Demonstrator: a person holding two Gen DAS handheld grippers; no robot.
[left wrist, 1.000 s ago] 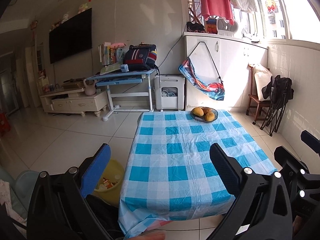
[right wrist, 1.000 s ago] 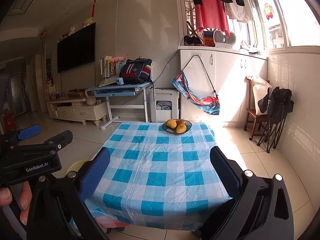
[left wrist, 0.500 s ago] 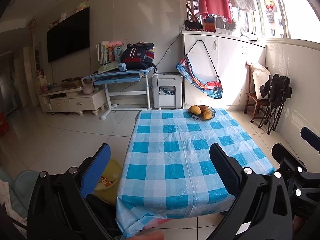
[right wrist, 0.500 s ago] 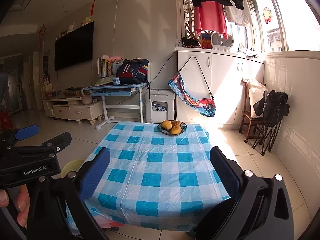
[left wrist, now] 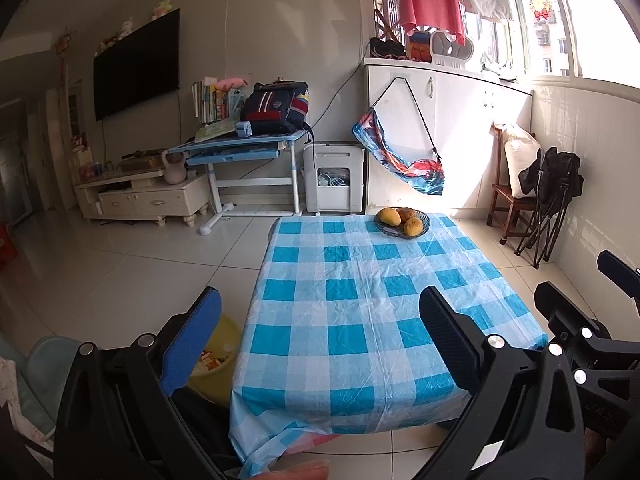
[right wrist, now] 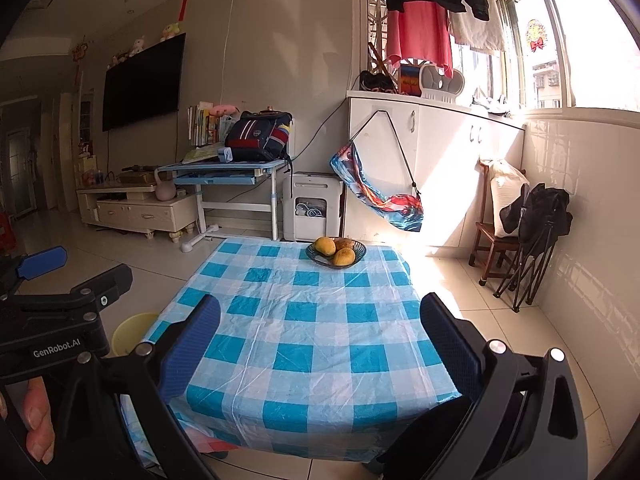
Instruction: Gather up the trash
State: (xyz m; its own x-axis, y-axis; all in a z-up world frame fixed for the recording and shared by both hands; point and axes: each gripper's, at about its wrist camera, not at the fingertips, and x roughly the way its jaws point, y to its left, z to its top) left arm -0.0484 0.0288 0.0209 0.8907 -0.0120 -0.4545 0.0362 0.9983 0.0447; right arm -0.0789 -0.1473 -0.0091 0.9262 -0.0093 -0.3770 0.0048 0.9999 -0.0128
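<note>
Left wrist view: the left gripper hangs with jaws spread wide and empty over the checked table. A yellow bin holding scraps of trash stands on the floor beside the table's left edge.

Right wrist view: the right gripper is likewise spread and empty; the bin shows left of the table.

Yellow bin (scraps inside) on floor beside table.

Left gripper and right gripper, both jaws wide apart and empty, side by side, level.
</note>
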